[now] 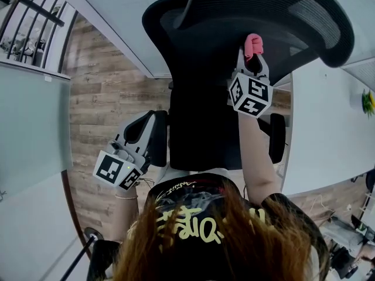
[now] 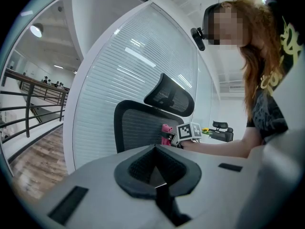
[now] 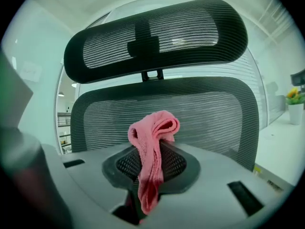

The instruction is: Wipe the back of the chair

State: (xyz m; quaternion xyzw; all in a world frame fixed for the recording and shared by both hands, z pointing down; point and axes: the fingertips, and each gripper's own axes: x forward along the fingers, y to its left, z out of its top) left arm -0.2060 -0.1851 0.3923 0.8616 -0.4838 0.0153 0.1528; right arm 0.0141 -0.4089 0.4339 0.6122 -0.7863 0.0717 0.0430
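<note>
While right tongs (image 3: 150,178) clench the crumpled pink cloth (image 3: 153,136), left tongs (image 2: 156,174) closed empty, sweep black mesh chair back (image 3: 209,112) evenly.

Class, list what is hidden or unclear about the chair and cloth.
Head view: the chair's seat and base, behind the chair back and the person's hair.
Right gripper view: whether the pink cloth touches the chair back; the cloth covers that spot.
Left gripper view: chair's lower half, behind the left gripper.
</note>
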